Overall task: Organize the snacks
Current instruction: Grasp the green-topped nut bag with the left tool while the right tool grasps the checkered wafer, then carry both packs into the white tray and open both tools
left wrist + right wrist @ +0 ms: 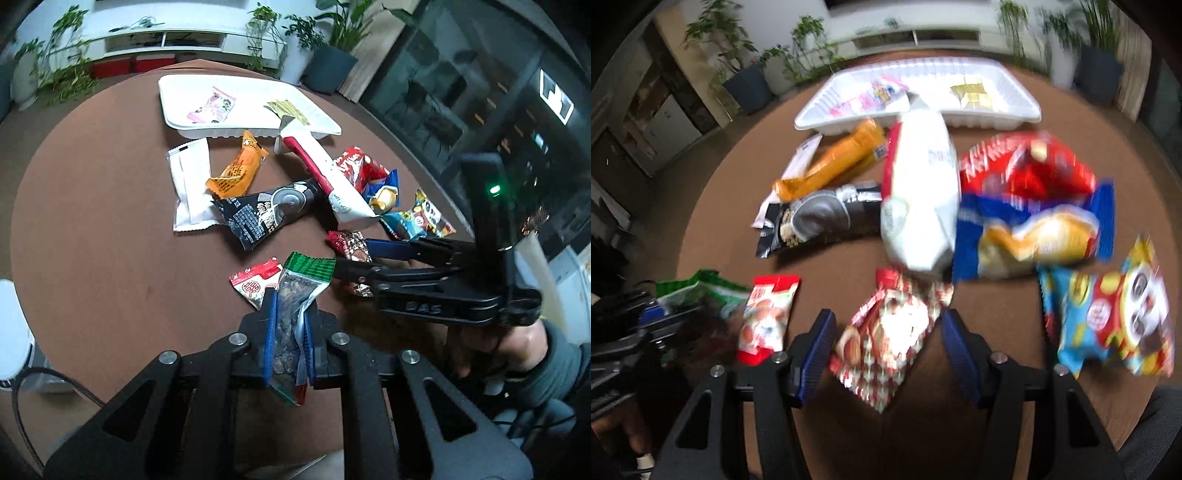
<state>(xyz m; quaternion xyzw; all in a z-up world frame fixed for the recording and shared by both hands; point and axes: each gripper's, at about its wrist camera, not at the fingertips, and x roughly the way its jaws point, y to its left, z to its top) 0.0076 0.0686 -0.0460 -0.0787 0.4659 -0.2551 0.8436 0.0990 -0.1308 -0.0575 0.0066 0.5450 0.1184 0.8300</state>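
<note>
The right tool [886,354] stood released, straddling the checkered packet [890,339], whose long axis ran toward the white tray [1015,118]; the left tool [290,332] clenched the green-topped packet [295,295].

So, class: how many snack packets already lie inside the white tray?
2: a pink packet lies at the white tray's left, a gold packet at its right. Others could be hidden.

A round brown tabletop [92,221] carries a white plastic tray [177,110] near its far edge. In front of the tray lie a white sealed packet [190,184], an orange wrapper [238,170], a black cone-shaped packet [266,214] and a long white packet with a red stripe [332,181]. Toward the right edge lie a red crinkled bag [1027,173], a blue-and-yellow bag [1034,232] and a light-blue cartoon-printed bag [1108,314], while nearer the front edge lie a red-and-white checked foil packet [890,339] and a small red-and-white packet [768,317].
</note>
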